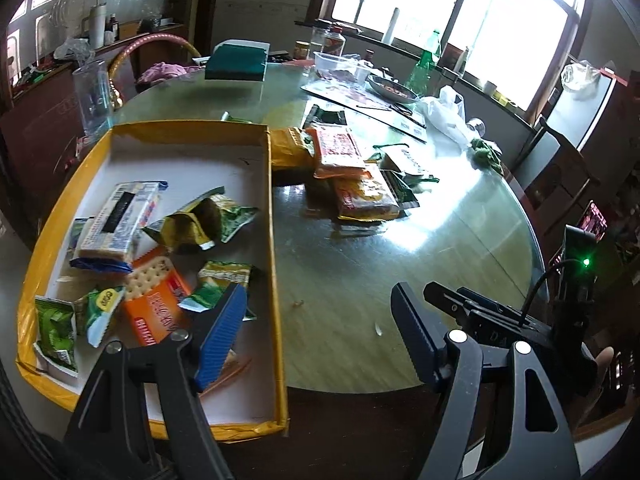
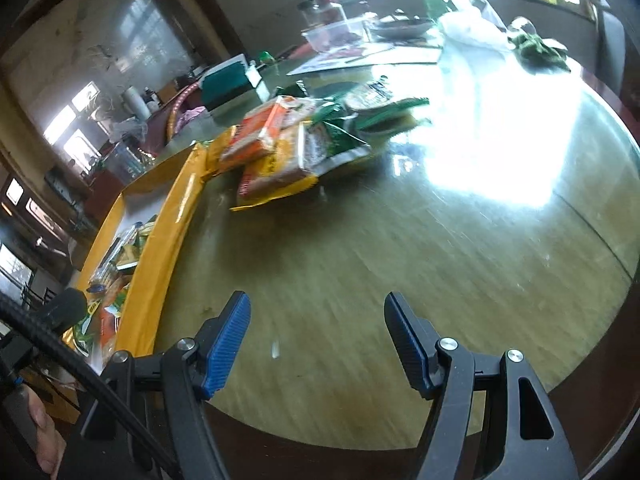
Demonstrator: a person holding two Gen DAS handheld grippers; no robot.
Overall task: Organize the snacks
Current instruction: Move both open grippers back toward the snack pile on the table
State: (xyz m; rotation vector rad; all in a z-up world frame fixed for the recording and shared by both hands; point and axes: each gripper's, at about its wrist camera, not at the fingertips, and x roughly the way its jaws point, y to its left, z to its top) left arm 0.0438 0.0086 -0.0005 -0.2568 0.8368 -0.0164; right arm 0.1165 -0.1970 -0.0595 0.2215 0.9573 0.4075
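Daylit from blown-out windows (image 1: 452, 12) at back. Hard white glare across glossy table (image 2: 500, 152), worse in right wrist view. Room corners dim, dark fisheye vignette, edges bent. Right wrist view motion-smeared; left wrist view sharper, soft streaking near bottom.

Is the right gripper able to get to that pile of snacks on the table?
Probably yes. The right gripper is open and empty, and only bare table lies between it and the snack pile beside the yellow box.
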